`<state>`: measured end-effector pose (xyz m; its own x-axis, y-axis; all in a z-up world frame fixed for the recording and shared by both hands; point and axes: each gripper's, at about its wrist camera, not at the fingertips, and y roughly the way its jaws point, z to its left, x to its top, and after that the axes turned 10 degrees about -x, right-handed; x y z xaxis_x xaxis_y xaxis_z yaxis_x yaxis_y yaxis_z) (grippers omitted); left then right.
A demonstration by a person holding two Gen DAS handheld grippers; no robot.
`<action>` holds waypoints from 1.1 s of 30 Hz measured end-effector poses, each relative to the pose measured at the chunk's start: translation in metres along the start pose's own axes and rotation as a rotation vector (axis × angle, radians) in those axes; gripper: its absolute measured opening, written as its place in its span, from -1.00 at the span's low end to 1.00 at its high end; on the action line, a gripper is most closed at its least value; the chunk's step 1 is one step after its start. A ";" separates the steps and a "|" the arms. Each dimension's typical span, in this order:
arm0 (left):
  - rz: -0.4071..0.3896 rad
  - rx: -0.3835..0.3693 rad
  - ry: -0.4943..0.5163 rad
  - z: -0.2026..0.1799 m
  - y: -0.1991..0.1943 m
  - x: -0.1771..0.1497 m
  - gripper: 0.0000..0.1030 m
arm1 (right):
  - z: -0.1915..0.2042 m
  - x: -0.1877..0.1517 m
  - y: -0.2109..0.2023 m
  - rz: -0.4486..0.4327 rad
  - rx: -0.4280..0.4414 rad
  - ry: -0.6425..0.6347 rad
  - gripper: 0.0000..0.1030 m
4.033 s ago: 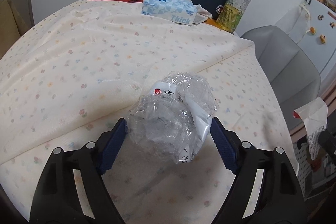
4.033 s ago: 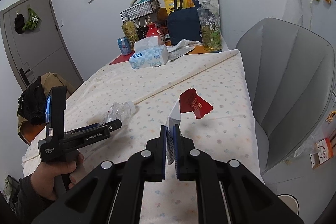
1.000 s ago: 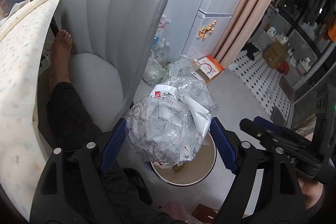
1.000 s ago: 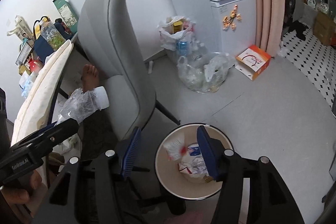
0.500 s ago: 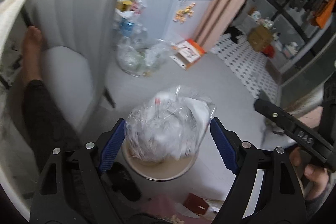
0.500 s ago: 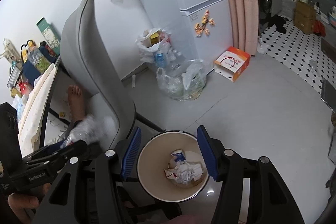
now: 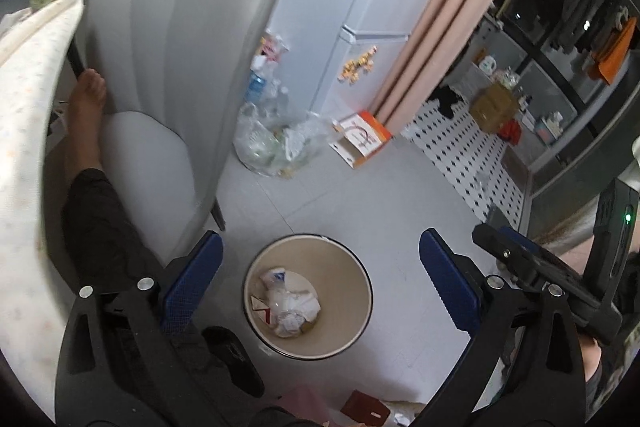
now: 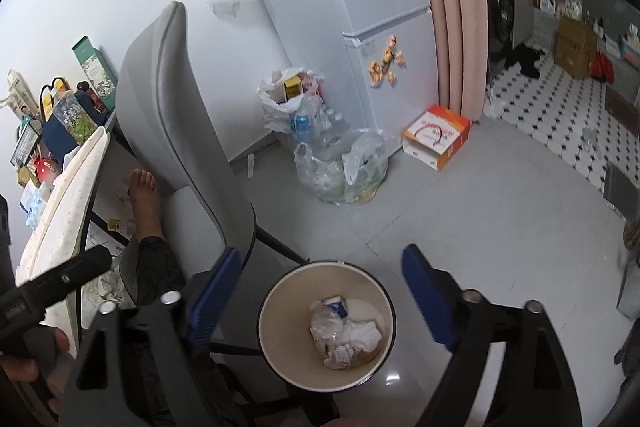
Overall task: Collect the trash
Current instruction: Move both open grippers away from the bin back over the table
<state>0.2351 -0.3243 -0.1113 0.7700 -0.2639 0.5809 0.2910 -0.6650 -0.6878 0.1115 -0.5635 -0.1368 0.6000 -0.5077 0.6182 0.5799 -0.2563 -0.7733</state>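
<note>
Hanging above a bin [image 7: 362, 269] on grey floor [image 7: 400, 195] beside a chair [image 8: 168, 115], both tongs are opening, empty.

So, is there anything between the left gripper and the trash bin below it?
Nothing visible. The left gripper hangs over the trash bin, its fingers opening with nothing between them, and the bin's mouth is uncovered, with crumpled trash at the bottom.

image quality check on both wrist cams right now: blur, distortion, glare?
Left wrist: motion blur smears the grey chair and tablecloth edge; the bin and left gripper, its jaws opening and empty, stay sharper. Right wrist: mostly sharp, slight softness on the chair; small floor glare beside the bin. Both: strong fisheye bending, dark vignette corners.
</note>
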 end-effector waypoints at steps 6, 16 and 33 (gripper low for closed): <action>-0.061 0.032 -0.009 0.009 -0.038 0.005 0.89 | 0.022 0.007 -0.021 -0.021 -0.047 -0.012 0.82; -0.174 0.091 -0.029 0.029 -0.117 0.004 0.89 | 0.070 0.012 -0.074 -0.078 -0.131 -0.038 0.85; -0.340 0.233 -0.118 0.069 -0.247 -0.019 0.89 | 0.158 0.011 -0.156 -0.128 -0.004 -0.173 0.85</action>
<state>0.1879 -0.1066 0.0177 0.6641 0.0339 0.7469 0.6493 -0.5214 -0.5537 0.1149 -0.3990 0.0128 0.6076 -0.3222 0.7259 0.6554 -0.3129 -0.6875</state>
